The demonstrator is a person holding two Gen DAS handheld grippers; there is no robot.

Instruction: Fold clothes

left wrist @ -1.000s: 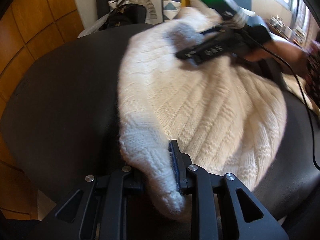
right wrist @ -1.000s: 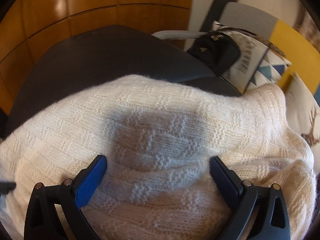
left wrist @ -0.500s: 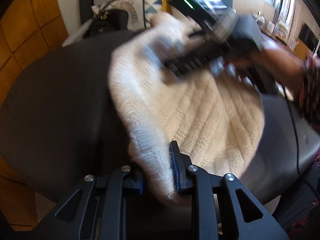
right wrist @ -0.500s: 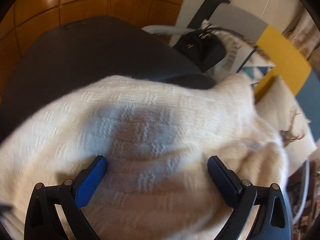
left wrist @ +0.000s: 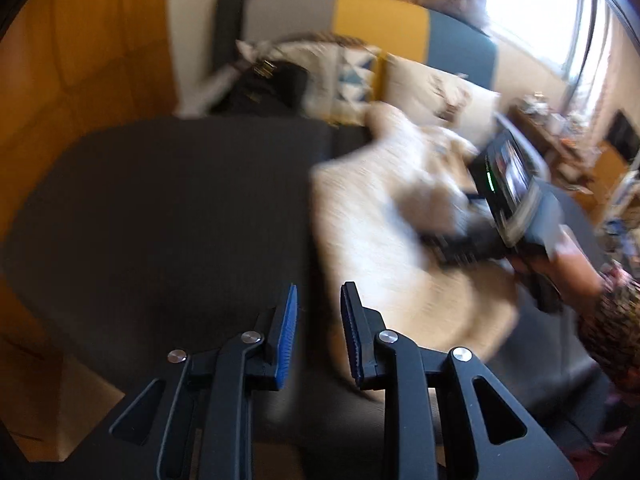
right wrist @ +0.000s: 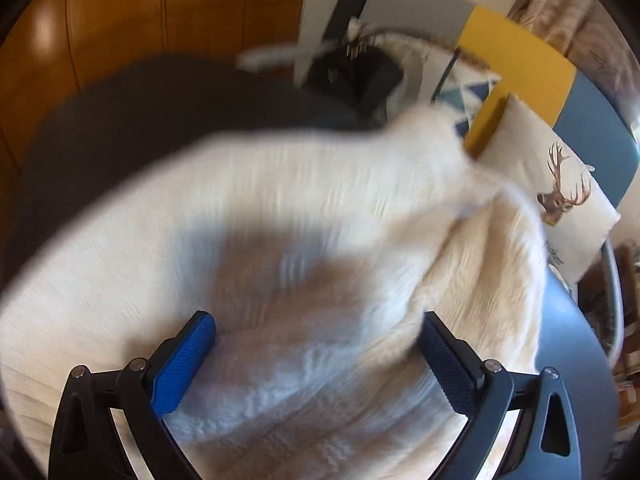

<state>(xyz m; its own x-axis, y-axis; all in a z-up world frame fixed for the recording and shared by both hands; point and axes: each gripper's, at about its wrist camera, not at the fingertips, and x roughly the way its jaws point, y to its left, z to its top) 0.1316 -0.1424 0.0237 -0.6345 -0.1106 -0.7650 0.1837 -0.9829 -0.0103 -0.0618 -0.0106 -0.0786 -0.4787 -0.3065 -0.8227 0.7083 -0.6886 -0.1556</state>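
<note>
Narrowly parted at the left gripper (left wrist: 320, 292): jaws just opening a little, with only a small gap between the blue pads (left wrist: 288, 332). Holds nothing; shows only the dark table (left wrist: 180, 200) between the pads. Hangs above the table, clear of it, and points downward. Just to the right of the tips and further away, the cream knitted sweater (left wrist: 372, 248), lying on the right part of the table and much blurred.

Widely spread at the right gripper (right wrist: 316, 320). Straddles a raised fold of the sweater, with knit filling the whole space between the two fingers and a grey shadow on it. Cannot tell from the blur whether the pads touch the wool; no squeezing visible. Appears in the left camera as a black blurred body over the right side of the sweater, carried by a hand (left wrist: 568, 256) with a patterned sleeve (left wrist: 612, 328).

Beyond the far edge of the table, a black bag (left wrist: 268, 88). Next to it, on the right, a cushion with triangles (left wrist: 352, 76), then a white cushion with a deer (right wrist: 560, 192). Behind these, a sofa (left wrist: 380, 28) in grey, yellow and blue. On the left, a wooden wall (right wrist: 120, 20); at the far right, a bright window (left wrist: 532, 12).
</note>
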